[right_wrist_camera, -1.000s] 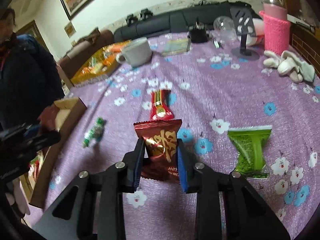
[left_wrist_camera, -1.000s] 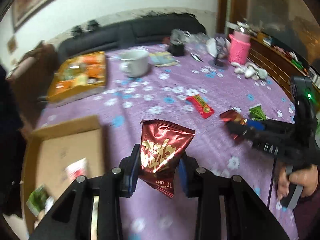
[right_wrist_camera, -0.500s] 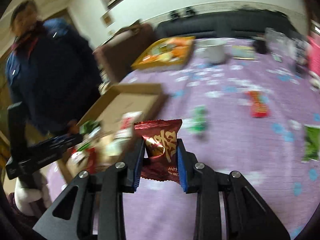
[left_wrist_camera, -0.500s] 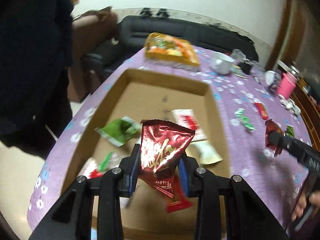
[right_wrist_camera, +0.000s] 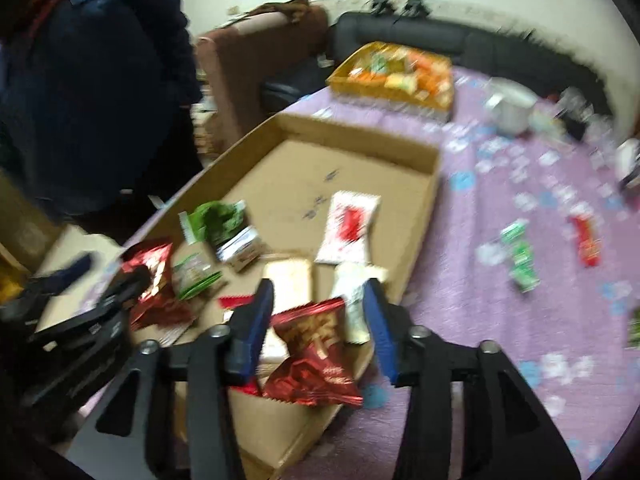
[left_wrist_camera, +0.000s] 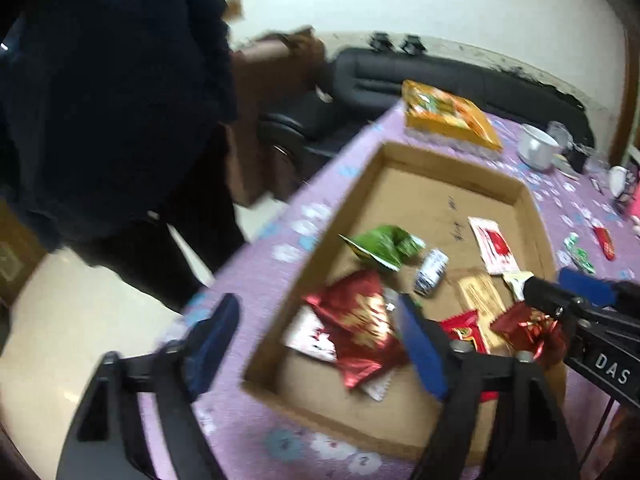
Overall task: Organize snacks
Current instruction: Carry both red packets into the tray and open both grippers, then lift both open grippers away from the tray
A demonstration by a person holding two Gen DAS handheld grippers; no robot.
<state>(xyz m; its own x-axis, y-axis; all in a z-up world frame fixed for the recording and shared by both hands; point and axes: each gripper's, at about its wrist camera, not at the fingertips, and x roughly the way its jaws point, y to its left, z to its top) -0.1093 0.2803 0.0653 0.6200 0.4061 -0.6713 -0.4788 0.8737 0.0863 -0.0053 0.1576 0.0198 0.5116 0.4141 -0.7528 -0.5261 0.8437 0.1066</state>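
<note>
Box (left_wrist_camera: 448,168): holds several snacks already.
Left tool (left_wrist_camera: 320,344): jaws just opened wide, empty.
Right tool (right_wrist_camera: 320,324): jaws just opened, releasing red packet (right_wrist_camera: 316,356).
Surface (right_wrist_camera: 500,300), three o'clock: green candy (right_wrist_camera: 520,256), red bar (right_wrist_camera: 586,238) remain.

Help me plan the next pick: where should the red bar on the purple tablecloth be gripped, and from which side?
Take the red bar across its narrow middle, coming down from above and closing on its two long edges. It lies flat on the tablecloth, long and slim, with the green packet beside it but apart, which probably leaves room.
</note>
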